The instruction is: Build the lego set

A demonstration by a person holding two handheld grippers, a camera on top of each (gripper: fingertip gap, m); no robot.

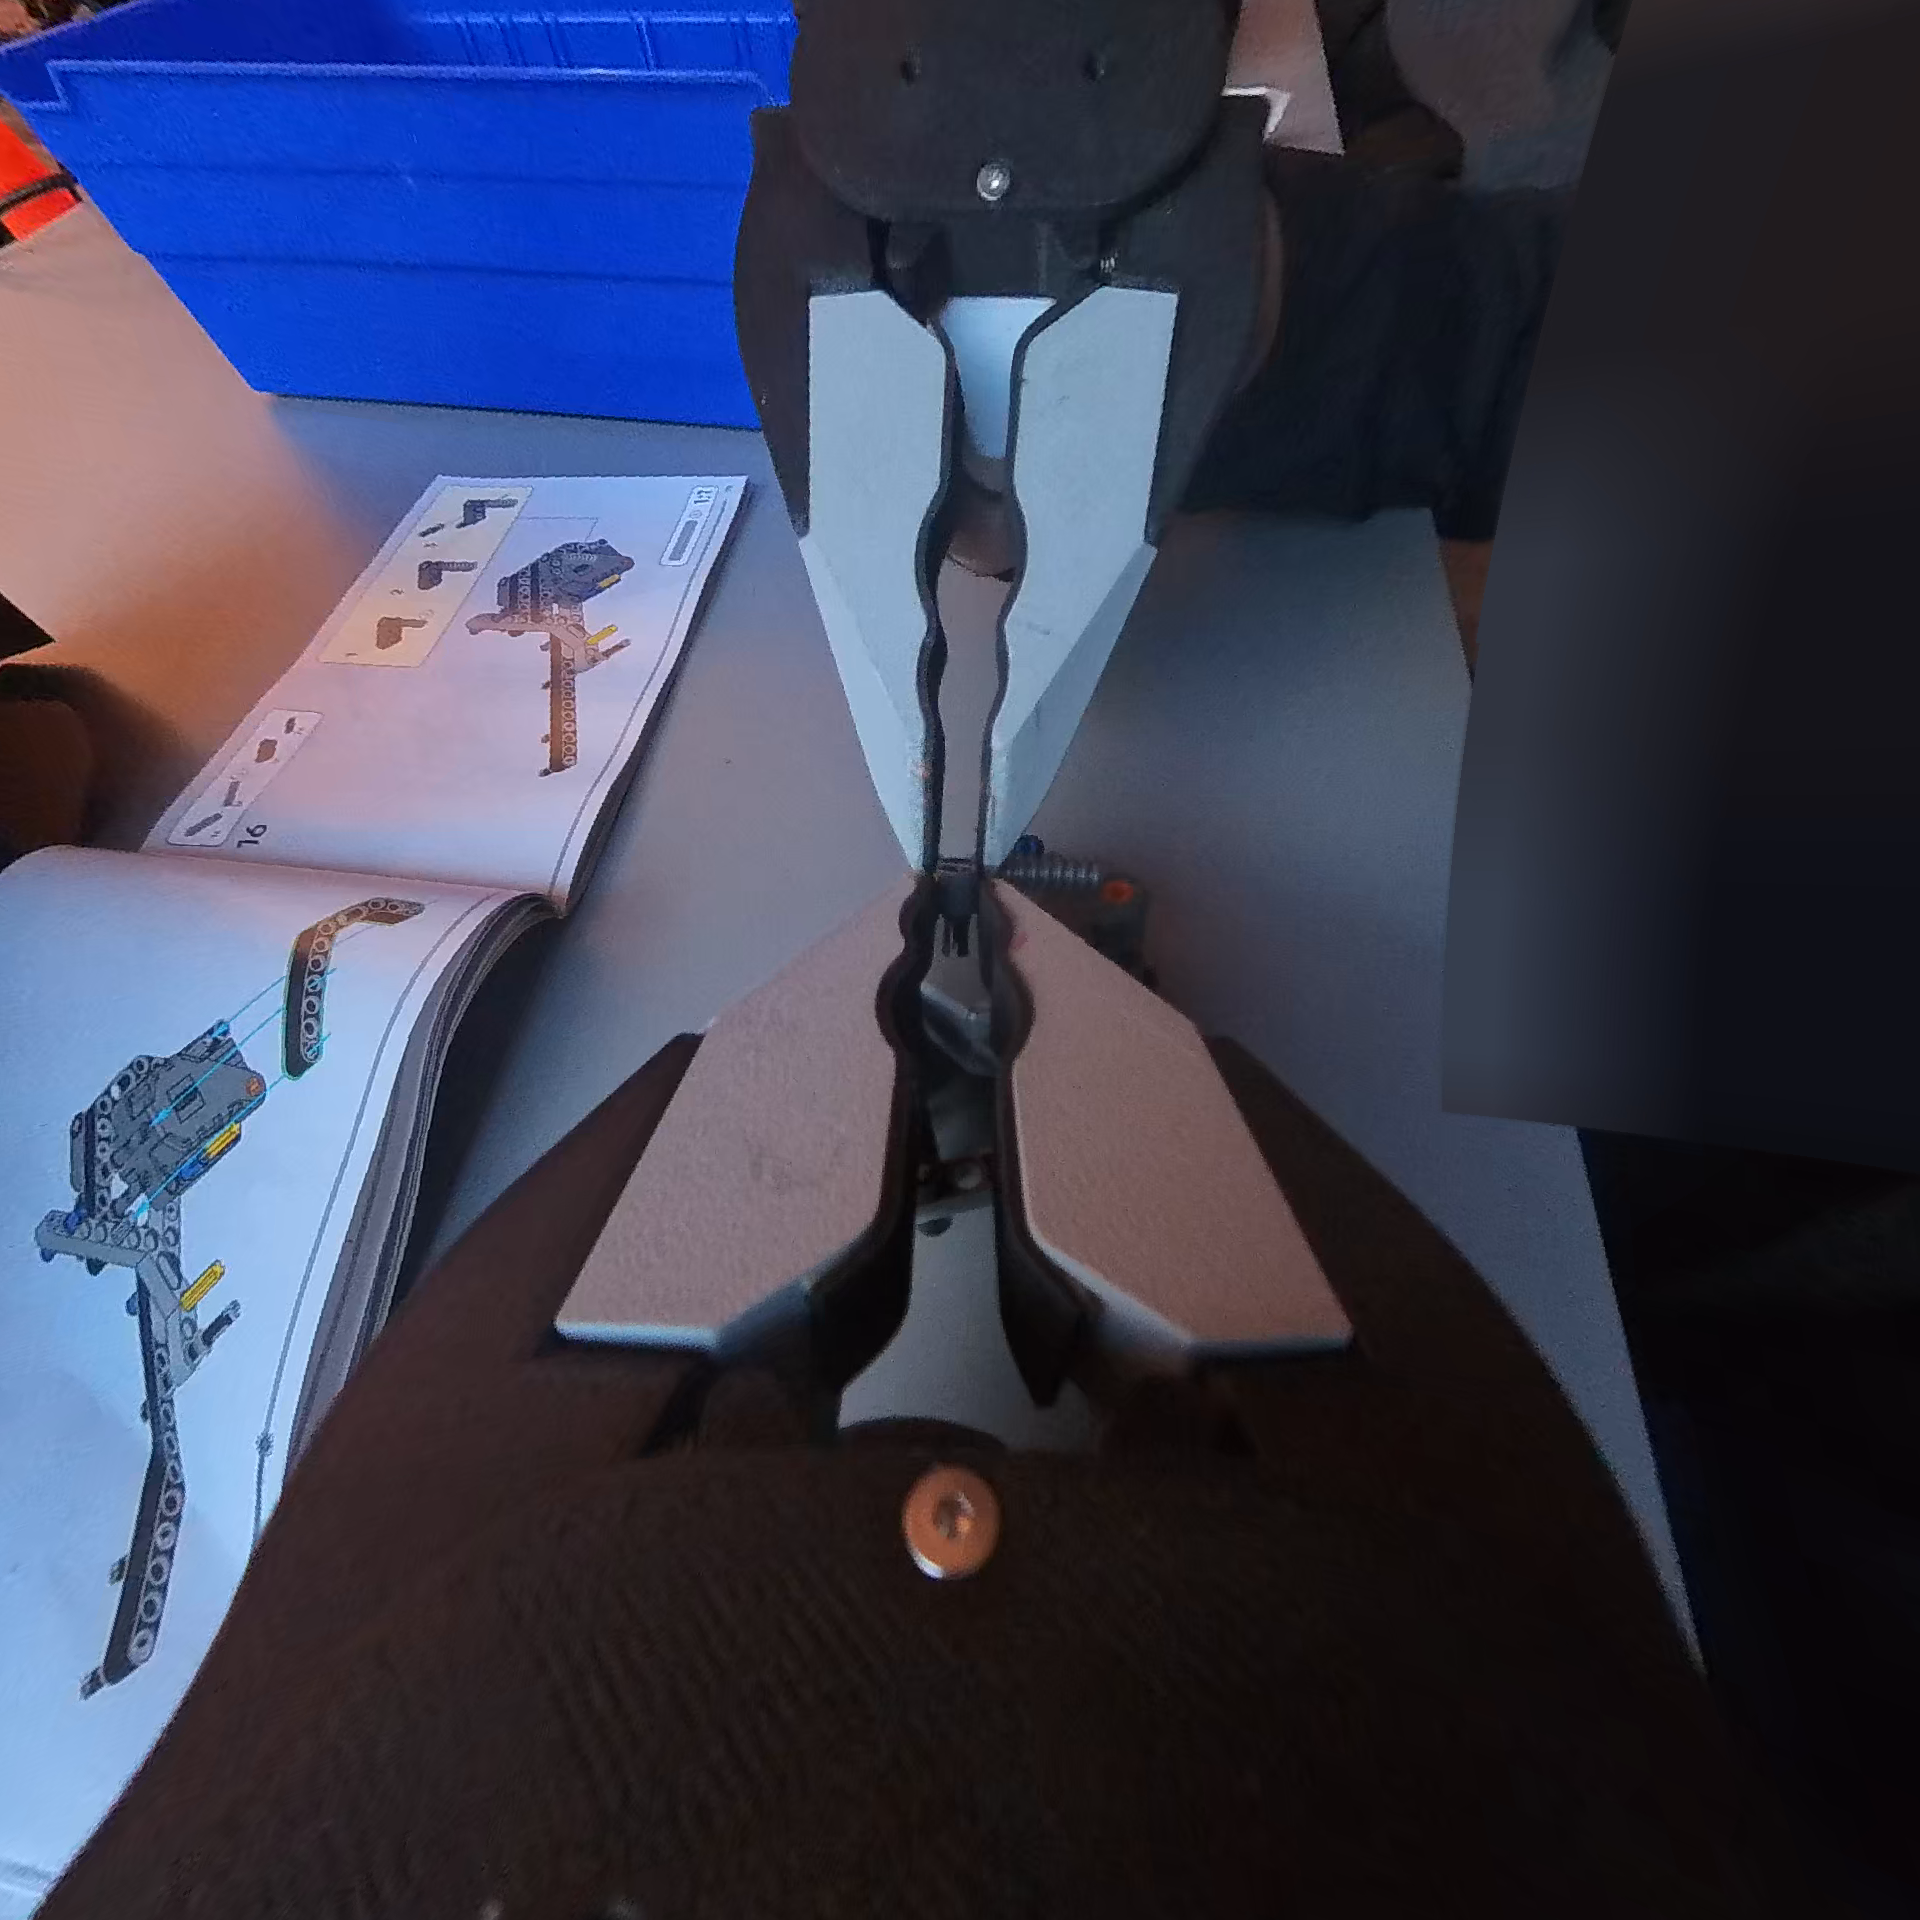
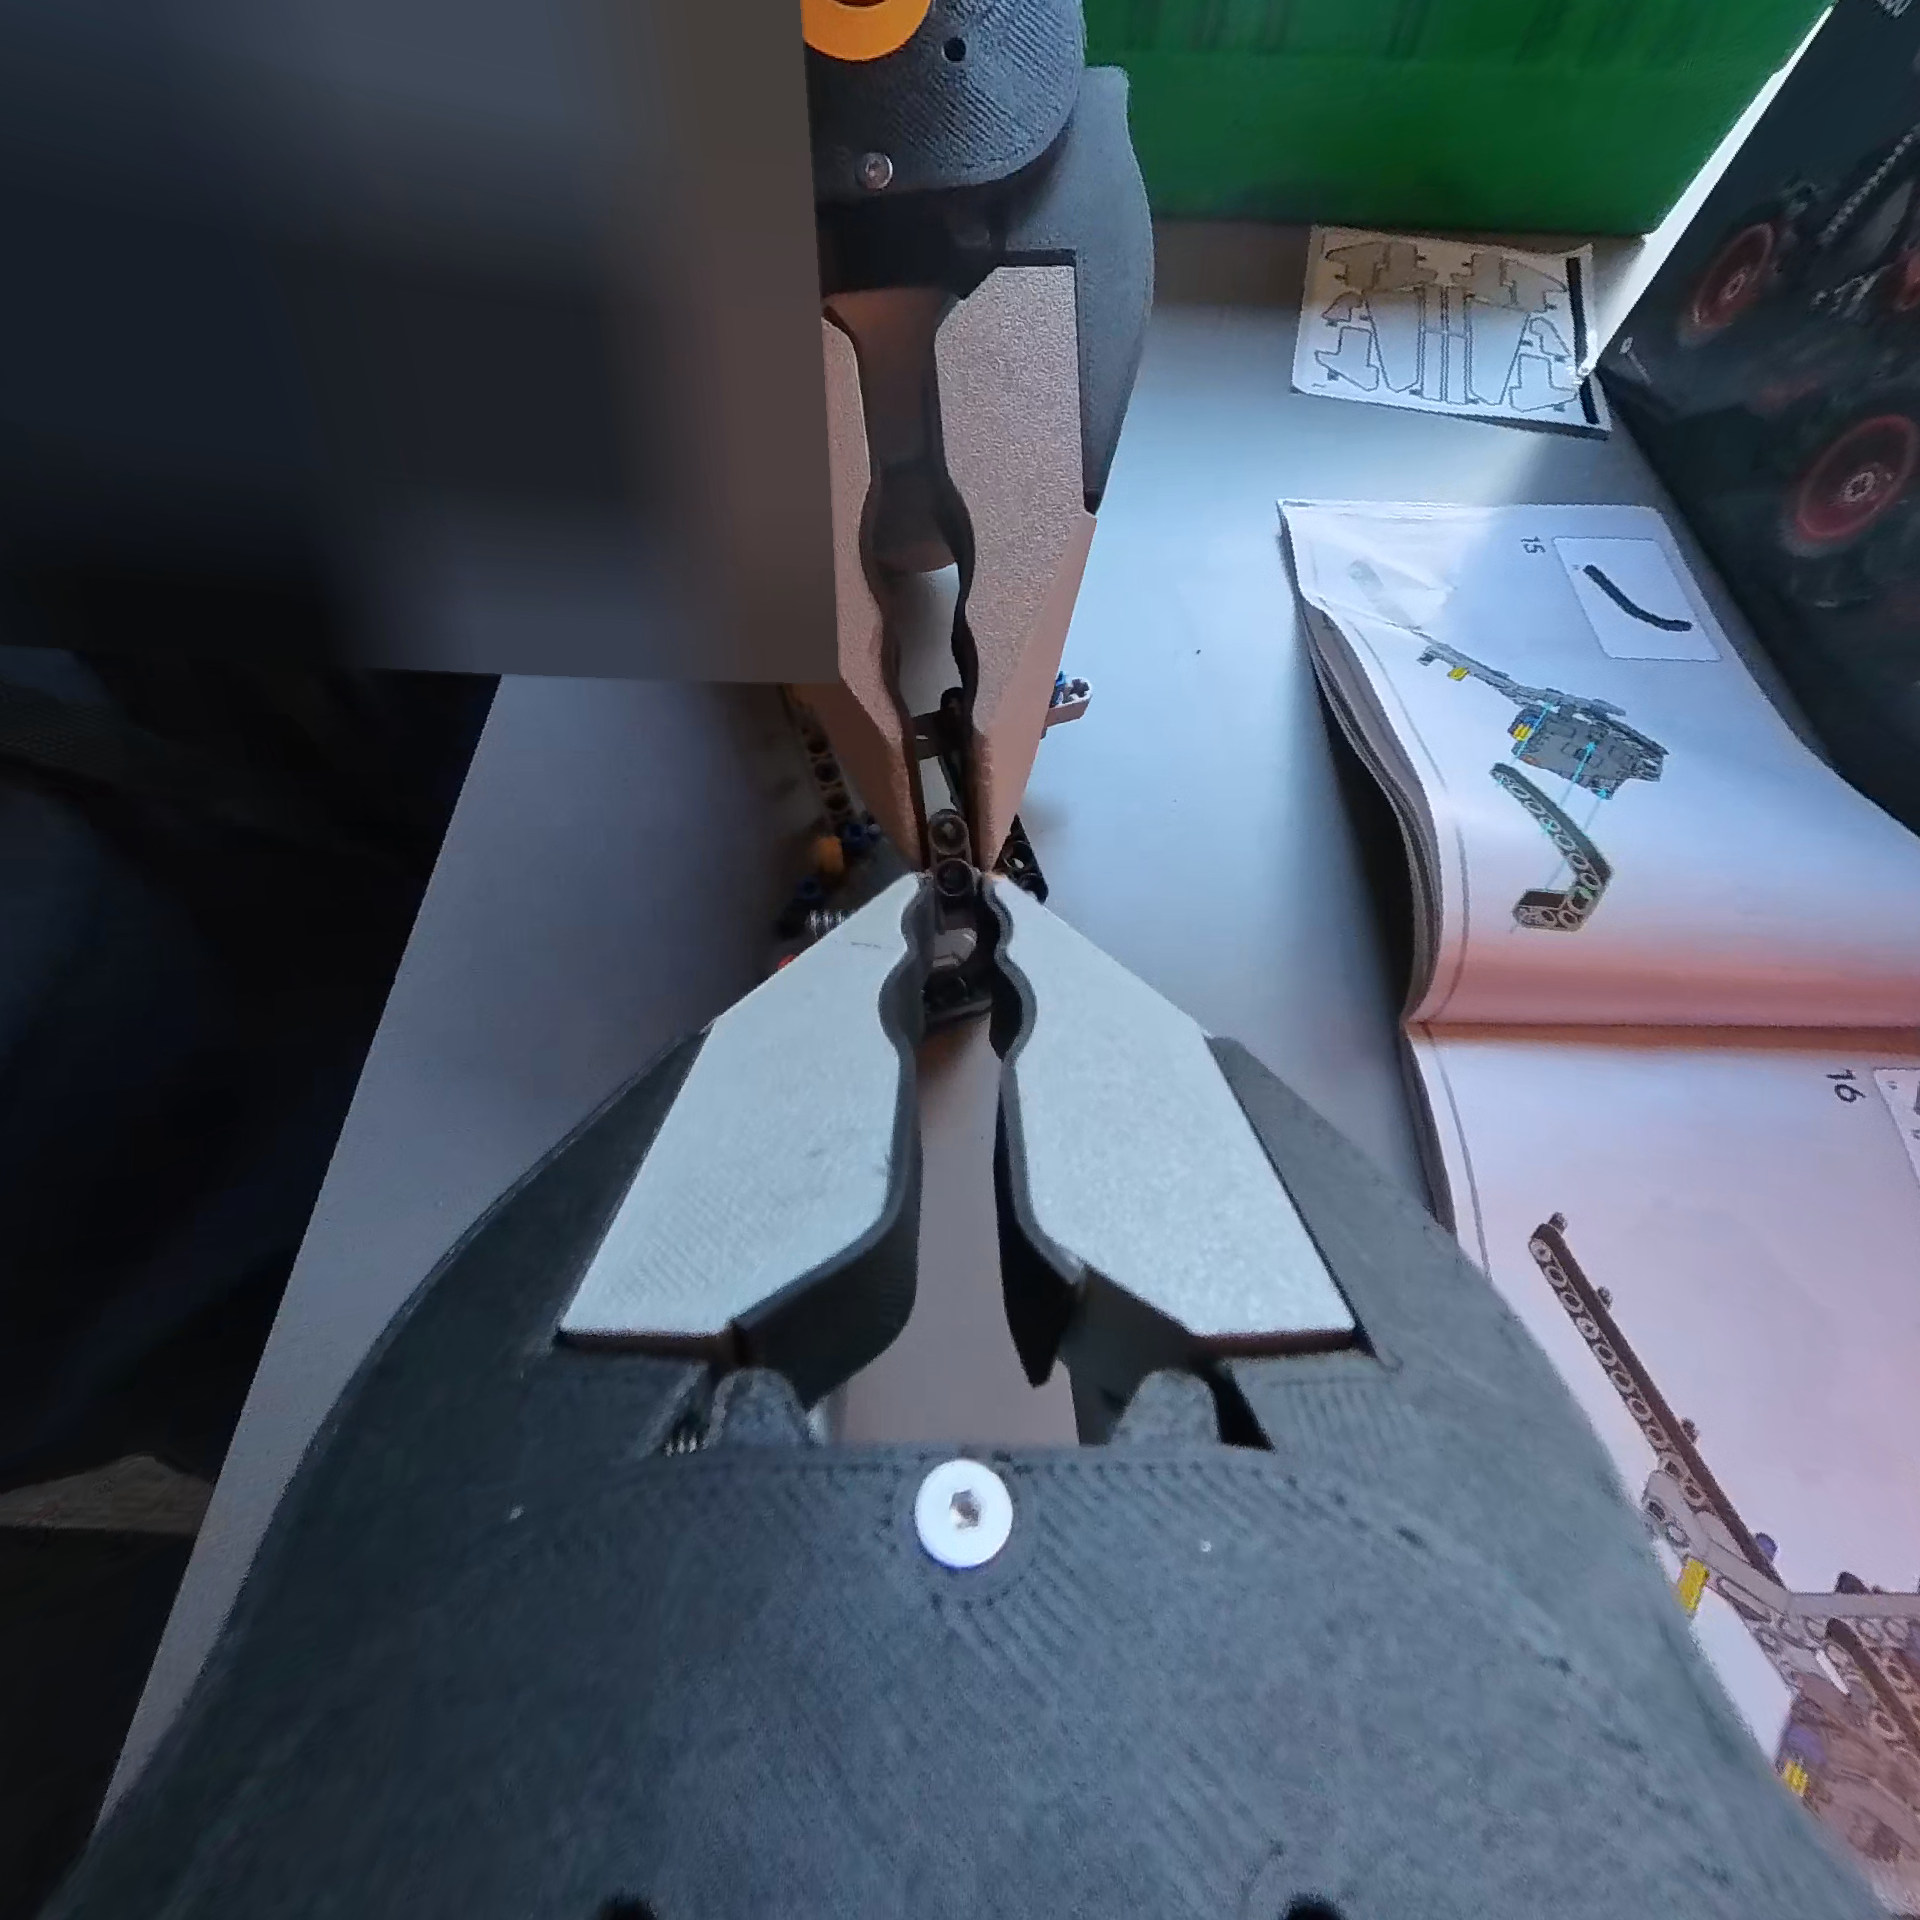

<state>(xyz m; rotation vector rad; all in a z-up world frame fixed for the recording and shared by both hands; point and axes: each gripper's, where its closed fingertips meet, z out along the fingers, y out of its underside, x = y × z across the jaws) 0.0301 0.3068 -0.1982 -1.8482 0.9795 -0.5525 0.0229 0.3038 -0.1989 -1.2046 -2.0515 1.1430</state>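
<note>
The task's thing, a small dark grey and black lego assembly of pinned beams (image 2: 951, 883), sat low over the pale grey tabletop (image 1: 727, 831), pinched between two grippers that met tip to tip; only slivers of it showed between the fingers, plus a grey piece (image 1: 961, 1023) deeper in the nearer gripper's gap. More loose parts lay on the table just behind the tips: a grey ribbed spring-like part (image 1: 1060, 871) and beams with blue and orange pins (image 2: 831, 847).

In the left wrist view, from left to right, a blue plastic bin (image 1: 416, 208) stood at the far edge of the table, and an open instruction booklet (image 1: 416, 727) lay in front of it. The left gripper (image 1: 956, 904), black-bodied with pale wedge-shaped fingers, reached forward along the table, its jaws narrowed to a slim gap and clamped on the black end of the assembly. The right gripper (image 1: 954, 862) came down from the far side, its fingers likewise nearly together on the same piece.

In the right wrist view the right gripper (image 2: 951, 894) pointed forward with its tips closed on a black holed connector, and the left gripper (image 2: 945, 831) met it from opposite. To the right lay a white sticker sheet (image 2: 1444, 332), the booklet, and a dark product box (image 2: 1818, 364) before a green bin (image 2: 1403, 114).
</note>
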